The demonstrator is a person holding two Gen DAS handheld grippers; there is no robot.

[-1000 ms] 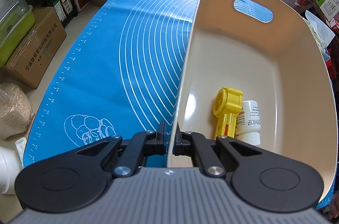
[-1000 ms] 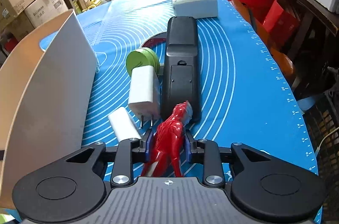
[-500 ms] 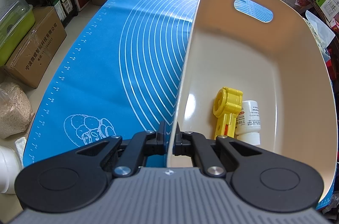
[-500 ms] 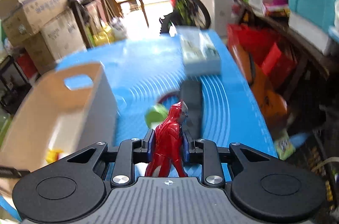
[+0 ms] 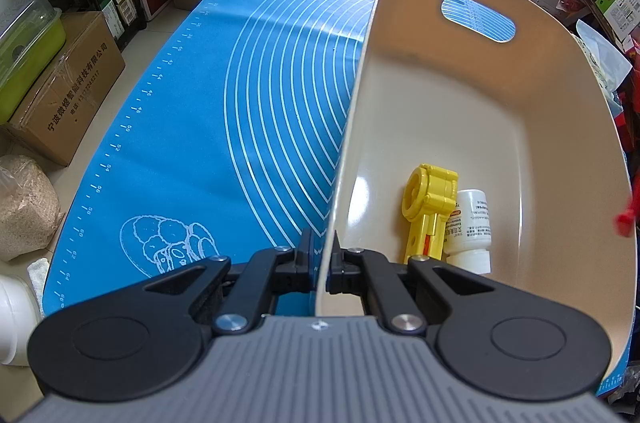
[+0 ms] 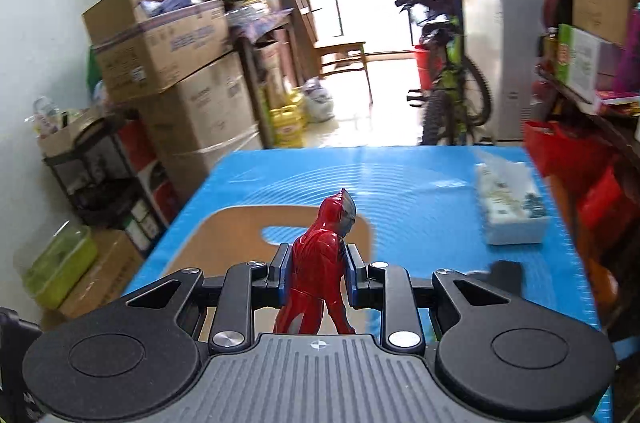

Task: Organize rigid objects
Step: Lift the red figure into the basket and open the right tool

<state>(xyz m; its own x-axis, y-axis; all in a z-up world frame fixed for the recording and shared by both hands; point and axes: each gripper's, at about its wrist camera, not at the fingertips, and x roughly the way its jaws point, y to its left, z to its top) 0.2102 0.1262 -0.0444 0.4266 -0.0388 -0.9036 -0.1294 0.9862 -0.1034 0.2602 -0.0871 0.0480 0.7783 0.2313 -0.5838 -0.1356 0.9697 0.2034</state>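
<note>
Now the left hand-held gripper [image 5: 321,265] is pinched tight on the near rim of the beige bin [image 5: 500,127], which rests on the blue mat [image 5: 240,111] covering the bench. Just ahead of it, inside the bin, a yellow toy [image 5: 430,209] lies touching a white bottle [image 5: 471,229]. The right hand-held gripper [image 6: 318,273] clamps a red hero figure [image 6: 320,263] upright between its pads, above the bin; a tissue pack [image 6: 510,209] sits ahead to its right.
</note>
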